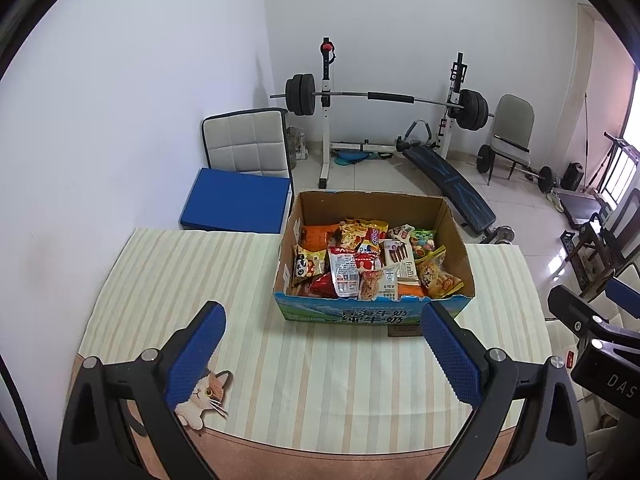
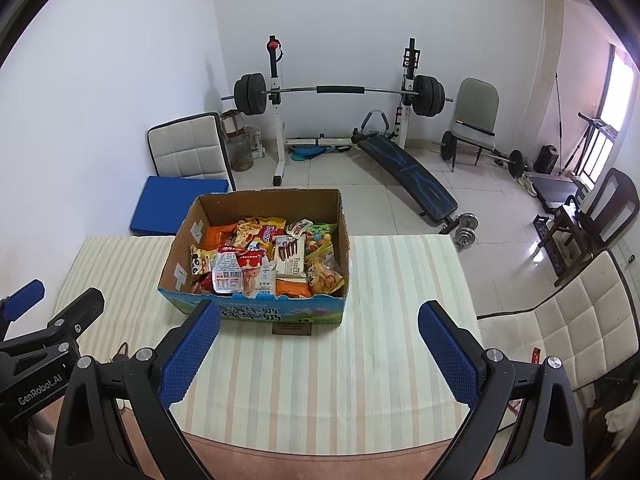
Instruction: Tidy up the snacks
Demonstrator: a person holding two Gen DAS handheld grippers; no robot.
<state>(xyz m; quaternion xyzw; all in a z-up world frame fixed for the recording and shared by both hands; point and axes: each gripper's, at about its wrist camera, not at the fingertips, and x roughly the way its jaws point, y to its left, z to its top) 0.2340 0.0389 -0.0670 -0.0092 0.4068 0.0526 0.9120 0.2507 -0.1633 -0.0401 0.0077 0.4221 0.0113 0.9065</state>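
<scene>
A box (image 1: 374,314) filled with snacks (image 1: 368,260) is set on the striped table (image 1: 180,280), its long axis running left to right, its printed side faced toward both grippers. The left gripper (image 1: 322,340) and right gripper (image 2: 318,342) are held wide apart, empty, above the table, short of the box

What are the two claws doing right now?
Left gripper: open, holding nothing.
Right gripper: open, holding nothing.

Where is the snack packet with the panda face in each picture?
Left wrist view: the panda packet lies at the left edge inside the cardboard box, right of centre.
Right wrist view: the panda packet lies by the box's left wall, left of centre.
Shared landmark: the barbell rack behind the box.
</scene>
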